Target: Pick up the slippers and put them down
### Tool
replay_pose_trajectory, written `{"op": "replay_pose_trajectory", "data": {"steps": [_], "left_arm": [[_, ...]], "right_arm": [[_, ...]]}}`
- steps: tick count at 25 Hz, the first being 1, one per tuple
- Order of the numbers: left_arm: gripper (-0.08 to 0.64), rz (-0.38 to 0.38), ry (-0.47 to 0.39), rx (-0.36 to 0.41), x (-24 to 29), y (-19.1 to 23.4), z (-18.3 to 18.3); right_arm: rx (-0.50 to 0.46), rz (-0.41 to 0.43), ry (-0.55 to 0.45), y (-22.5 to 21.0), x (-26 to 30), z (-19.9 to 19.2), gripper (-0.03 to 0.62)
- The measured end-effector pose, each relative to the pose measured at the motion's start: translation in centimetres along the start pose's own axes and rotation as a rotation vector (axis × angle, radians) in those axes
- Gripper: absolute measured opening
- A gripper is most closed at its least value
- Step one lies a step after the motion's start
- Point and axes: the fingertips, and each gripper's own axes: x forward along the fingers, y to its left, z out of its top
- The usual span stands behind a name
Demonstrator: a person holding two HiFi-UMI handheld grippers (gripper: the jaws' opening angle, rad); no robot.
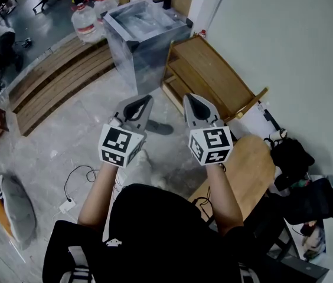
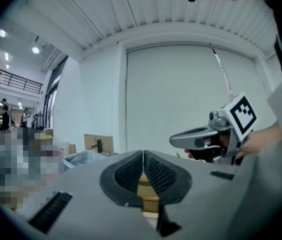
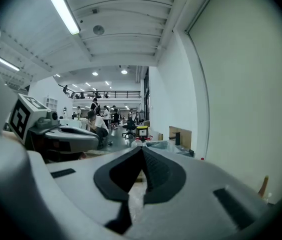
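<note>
Left gripper [image 1: 147,99] is up at chest height and close to level, a grey plastic shell that narrows to a beak. In the left gripper view its jaws [image 2: 143,154] are pressed together tip to tip, with nothing caught between them. Their pads [image 2: 130,174] are black and rubbery with a fine studded grid, curving into a heart-shaped hollow behind the closed tips. The white cube with black square markers [image 1: 121,146] sits at its rear, over the person's hand.

Down on the grey marbled stone floor [image 1: 90,134], just past those tips, lies the dark grey slipper [image 1: 162,128]. It is flat, oval and matt, and partly covered by the left gripper's nose. It lies well below both pairs of jaws and between them in the head view, touching neither.

Right gripper [image 1: 189,98] has the same grey beak. Its jaws [image 3: 142,151] are closed flat against each other and hold nothing.

Further right, the low wooden slatted rack [image 1: 211,69] stands on the floor against the pale wall, its near left corner close to the slipper.
</note>
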Motion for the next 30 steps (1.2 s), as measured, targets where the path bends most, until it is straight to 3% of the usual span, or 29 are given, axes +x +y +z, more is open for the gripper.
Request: {"op": "replay_pose_trajectory", "data": {"steps": [8, 30], "left_arm": [[0.006, -0.016, -0.024, 0.037, -0.4, -1.6, 1.3], [0.006, -0.003, -0.057, 0.044, -0.5, -1.8, 2.6]], "right_arm": [[0.005, -0.001, -0.042, -0.1, -1.4, 1.4, 0.0], [-0.025, 0.028, -0.025, 0.5, -1.6, 1.1, 0.0]]}}
